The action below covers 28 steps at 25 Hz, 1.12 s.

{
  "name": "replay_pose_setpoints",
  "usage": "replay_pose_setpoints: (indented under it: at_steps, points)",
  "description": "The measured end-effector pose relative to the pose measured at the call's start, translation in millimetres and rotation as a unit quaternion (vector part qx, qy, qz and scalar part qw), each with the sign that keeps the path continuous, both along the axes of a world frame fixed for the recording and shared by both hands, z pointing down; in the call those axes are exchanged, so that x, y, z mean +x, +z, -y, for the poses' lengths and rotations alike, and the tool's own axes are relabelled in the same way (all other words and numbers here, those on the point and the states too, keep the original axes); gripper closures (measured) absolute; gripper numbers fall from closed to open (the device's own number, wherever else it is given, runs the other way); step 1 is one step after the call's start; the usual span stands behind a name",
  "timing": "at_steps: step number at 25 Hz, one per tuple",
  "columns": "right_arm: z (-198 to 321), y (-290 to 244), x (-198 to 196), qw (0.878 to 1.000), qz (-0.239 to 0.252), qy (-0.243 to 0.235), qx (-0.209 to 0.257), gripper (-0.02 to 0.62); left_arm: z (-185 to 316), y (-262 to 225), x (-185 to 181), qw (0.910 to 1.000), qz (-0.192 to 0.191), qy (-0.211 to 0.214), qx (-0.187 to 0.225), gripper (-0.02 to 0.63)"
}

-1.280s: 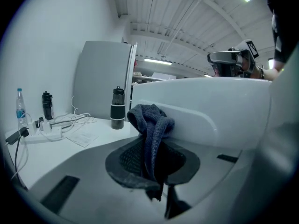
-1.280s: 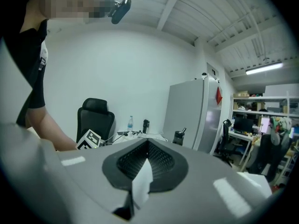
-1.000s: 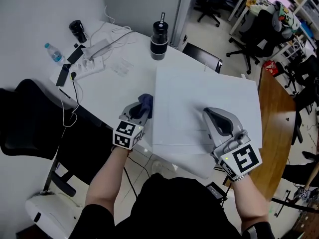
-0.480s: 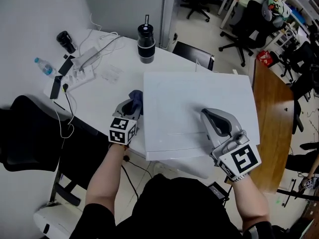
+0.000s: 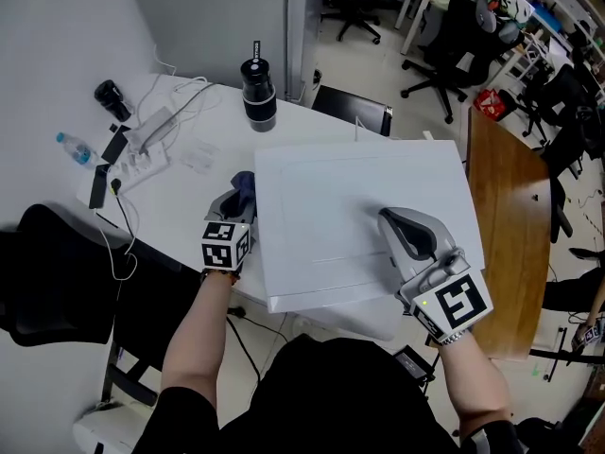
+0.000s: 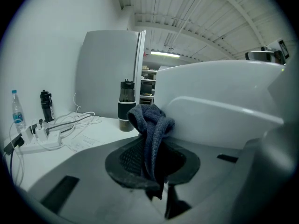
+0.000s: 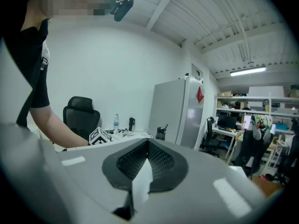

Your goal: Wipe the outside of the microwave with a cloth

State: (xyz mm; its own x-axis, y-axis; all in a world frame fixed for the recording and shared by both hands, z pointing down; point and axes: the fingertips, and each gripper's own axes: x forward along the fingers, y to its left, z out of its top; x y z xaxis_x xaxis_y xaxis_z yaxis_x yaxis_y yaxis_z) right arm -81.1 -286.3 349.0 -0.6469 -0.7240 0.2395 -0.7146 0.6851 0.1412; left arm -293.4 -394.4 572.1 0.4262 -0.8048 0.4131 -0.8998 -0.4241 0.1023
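Observation:
The white microwave [image 5: 350,216] stands on the white table, seen from above. My left gripper [image 5: 236,199] is against its left side wall, shut on a dark blue cloth [image 5: 244,185]. In the left gripper view the cloth [image 6: 152,125] hangs bunched between the pads, beside the microwave's wall [image 6: 224,106]. My right gripper [image 5: 392,219] lies on the microwave's top near the front right, shut and holding nothing. In the right gripper view its jaws [image 7: 147,146] meet over the white top.
A black tumbler [image 5: 256,88] stands behind the microwave. A power strip with cables [image 5: 142,154], a water bottle [image 5: 74,147] and a small black bottle [image 5: 110,97] lie at the far left. A black chair [image 5: 47,272] is on the left, a wooden table [image 5: 501,225] on the right.
My left gripper has slid with the cloth along the microwave's left side, away from me toward the far corner. The right gripper has shifted a little on the top.

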Motion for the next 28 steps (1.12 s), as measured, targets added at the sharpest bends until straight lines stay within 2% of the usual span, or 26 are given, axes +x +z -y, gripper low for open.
replay_pose_setpoints:
  at_steps: [10,15,28]
  points:
    - [-11,-2,12,1.0,0.001,0.018,-0.001,0.594,-8,-15,-11,0.9997,0.003,-0.023,0.005,0.538]
    - [-19,2,16,1.0,0.0,0.026,-0.006,0.594,-21,-39,-21,0.9989,0.004,-0.04,0.027,0.538]
    - [-72,-6,40,1.0,0.021,0.0,-0.006,0.594,-112,-111,-32,0.9913,0.021,-0.104,0.077,0.537]
